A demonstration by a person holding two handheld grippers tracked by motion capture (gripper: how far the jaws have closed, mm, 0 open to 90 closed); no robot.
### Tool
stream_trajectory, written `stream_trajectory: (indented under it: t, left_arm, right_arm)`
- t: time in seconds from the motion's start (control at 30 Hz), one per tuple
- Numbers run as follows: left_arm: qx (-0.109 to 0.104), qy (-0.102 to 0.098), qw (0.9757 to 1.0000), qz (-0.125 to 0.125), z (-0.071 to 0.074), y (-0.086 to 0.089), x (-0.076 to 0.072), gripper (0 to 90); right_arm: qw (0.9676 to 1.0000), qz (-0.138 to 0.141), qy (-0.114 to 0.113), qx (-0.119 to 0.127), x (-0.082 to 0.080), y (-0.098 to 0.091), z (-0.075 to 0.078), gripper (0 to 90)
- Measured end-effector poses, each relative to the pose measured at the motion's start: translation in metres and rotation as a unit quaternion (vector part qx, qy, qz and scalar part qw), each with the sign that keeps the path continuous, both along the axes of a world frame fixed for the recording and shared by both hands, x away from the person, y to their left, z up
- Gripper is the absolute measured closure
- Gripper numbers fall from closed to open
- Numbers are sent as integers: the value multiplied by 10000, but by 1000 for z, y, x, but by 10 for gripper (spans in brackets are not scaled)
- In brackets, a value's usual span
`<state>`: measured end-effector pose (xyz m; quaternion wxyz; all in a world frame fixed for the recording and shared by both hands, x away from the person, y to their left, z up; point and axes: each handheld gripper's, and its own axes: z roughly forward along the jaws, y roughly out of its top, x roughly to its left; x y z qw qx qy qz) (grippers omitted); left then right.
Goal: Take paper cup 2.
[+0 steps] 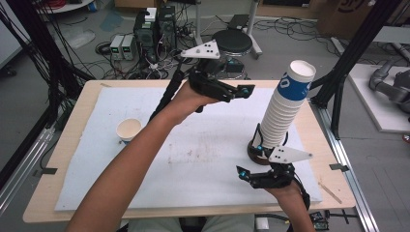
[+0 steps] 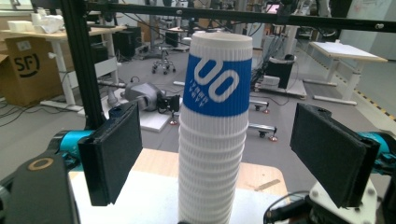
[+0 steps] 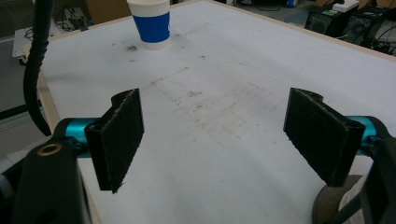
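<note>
**Observer:** Which way does the stack lie from your left jaws?

**Me:** Straight ahead of them. In the left gripper view the cup stack (image 2: 212, 135) rises between my two black pads, centred, with clear air on both sides. Its long axis runs bottom to top through the gap and leans a little; the top cup's rim sits above my pad tips. My left gripper (image 1: 244, 90) is held wide open, with nothing in it and touching nothing.

**Observer:** And the right one?

**Me:** My right gripper (image 1: 244, 173) is also spread wide and empty. It sits low, just beside the foot of the stack, which lies off to the right of its jaws at the edge of its own view, on a dark round base (image 1: 256, 153). Ahead of those jaws is bare mat and, well beyond them, the single cup (image 3: 152, 23) standing upright.

**Observer:** Which hand is better placed for the top cup?

**Me:** The left, I judge. It is up at the height of the blue band and pointing at it; the right is down by the base.

**Observer:** What will it feel like?

**Me:** Ribbed white paper, tapered, with a smooth blue band printed in white. Light and crushable, so I would close gently. The white mat (image 1: 193, 159) is scuffed and stained at its middle.
</note>
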<state>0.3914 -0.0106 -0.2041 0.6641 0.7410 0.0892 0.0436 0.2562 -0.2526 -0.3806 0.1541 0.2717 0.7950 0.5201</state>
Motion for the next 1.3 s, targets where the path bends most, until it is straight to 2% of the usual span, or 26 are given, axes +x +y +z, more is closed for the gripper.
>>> stream_trajectory:
  t: [0.03,0.07,0.1,0.17,0.3,0.37,0.57,0.7,0.73,0.9,1.1,1.27,1.3]
  left_arm:
    - [0,0,10000,0,0,0,0,166]
    - [38,-2,10000,-43,1,-9,1,166]
    - [38,-2,10000,-43,1,-9,1,166]
    - [33,20,9999,-98,3,-21,2,166]
    - [59,70,9999,-142,3,-31,4,166]
    - [148,81,9997,-157,4,-36,6,166]
    - [189,120,9995,-223,13,-54,11,169]
    - [264,79,9993,-261,20,-69,13,168]
    - [276,69,9993,-261,23,-76,13,168]
    - [314,61,9992,-228,28,-92,14,166]
    - [365,110,9991,-173,27,-103,16,167]
    - [214,139,9994,-237,28,-105,17,230]
    - [241,113,9993,-265,29,-106,18,242]
  right_arm:
    - [10000,-12,0,-5,0,-1,0,206]
    - [10000,-14,1,-6,0,-1,0,206]
    - [10000,-17,-18,-8,0,-1,0,206]
    - [10000,-17,-4,-13,-1,-2,0,206]
    - [10000,-32,-11,1,-3,-5,1,206]
    - [10000,-32,-5,4,-5,-6,1,206]
    - [10000,-70,2,5,-6,-9,1,206]
    - [10000,-61,21,-26,-7,-10,0,206]
    - [10000,-54,13,-29,-8,-10,0,206]
    - [10000,-51,9,-12,-9,-11,1,206]
    - [10000,-49,24,0,-10,-12,1,206]
    - [10000,-61,15,4,-10,-12,1,206]
    - [10000,-59,12,-1,-10,-13,1,206]
